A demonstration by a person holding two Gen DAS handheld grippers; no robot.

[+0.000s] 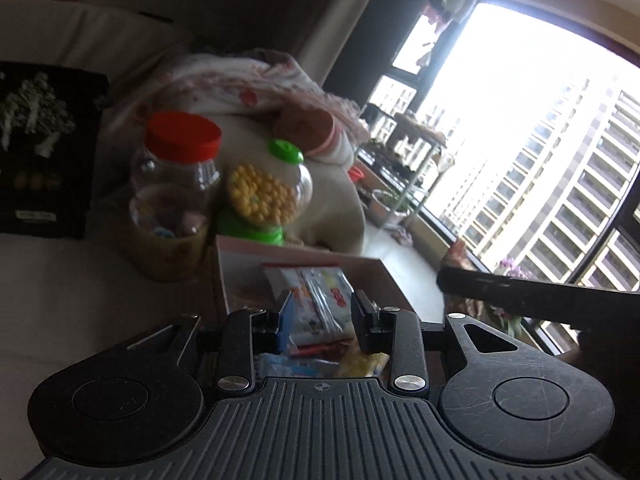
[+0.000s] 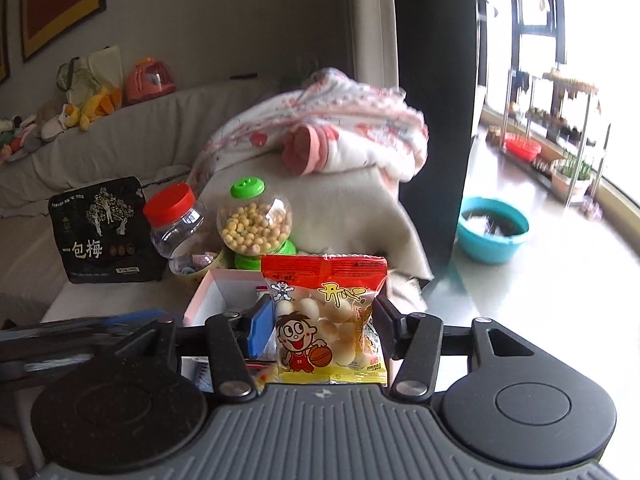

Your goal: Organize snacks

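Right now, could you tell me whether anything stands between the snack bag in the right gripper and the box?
Nothing visible does. The right gripper holds the snack bag just above the open box, which already has packets inside.

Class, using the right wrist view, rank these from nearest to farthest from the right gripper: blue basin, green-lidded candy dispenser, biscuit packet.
1. Biscuit packet, held between the jaws of the right gripper.
2. Green-lidded candy dispenser, behind the box, slightly left.
3. Blue basin, on the floor, far right.

Grey sofa [image 2: 132, 136] under framed pictures [image 2: 60, 0], bright curved window [image 1: 540, 140], perhaps a plant rack [image 2: 560, 140] beside it.
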